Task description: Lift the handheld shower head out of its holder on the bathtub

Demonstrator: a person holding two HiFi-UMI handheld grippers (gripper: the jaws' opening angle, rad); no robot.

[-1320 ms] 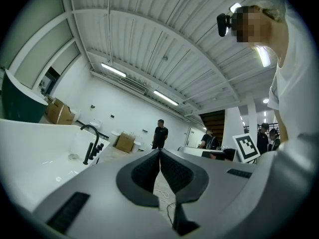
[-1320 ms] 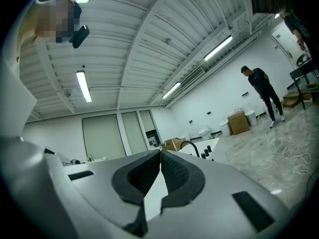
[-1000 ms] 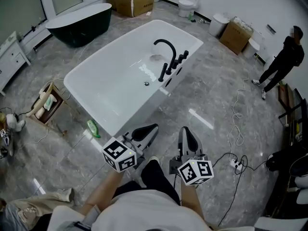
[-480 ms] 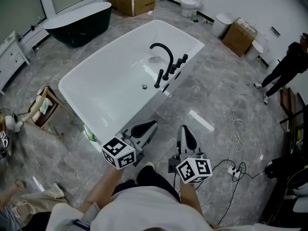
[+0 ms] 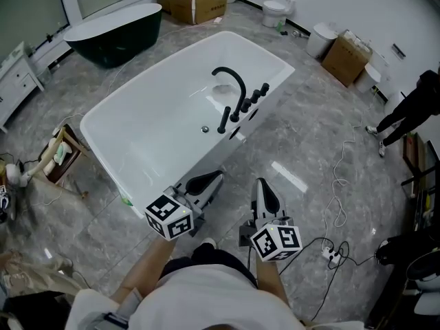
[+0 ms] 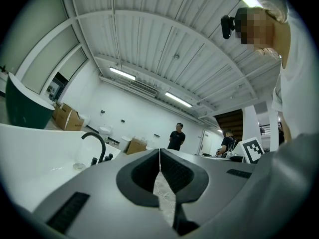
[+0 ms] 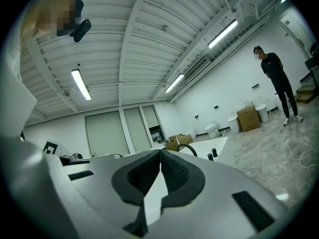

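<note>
A white bathtub (image 5: 148, 126) fills the middle of the head view. On its near right rim stand a black arched spout (image 5: 232, 81), a row of black knobs (image 5: 256, 95) and the slim black handheld shower head (image 5: 224, 119), upright in its holder. My left gripper (image 5: 217, 177) and right gripper (image 5: 263, 183) are held side by side below the tub, well short of the fittings. Both are shut with nothing in them. The spout (image 6: 95, 142) appears at lower left of the left gripper (image 6: 159, 151) view. It also shows in the right gripper (image 7: 160, 152) view as a small spout (image 7: 188, 148).
A dark green tub (image 5: 113, 27) and cardboard boxes (image 5: 194, 0) stand at the back, with a toilet (image 5: 278, 9) and another box (image 5: 348, 52) nearby. A crate (image 5: 60, 151) sits left of the tub. Cables and a power strip (image 5: 330, 253) lie on the floor at right. A person (image 5: 412, 108) stands far right.
Both grippers and the head camera have come closer to the tub, which now sits lower and larger in the view. The person at right has moved toward the frame edge.
</note>
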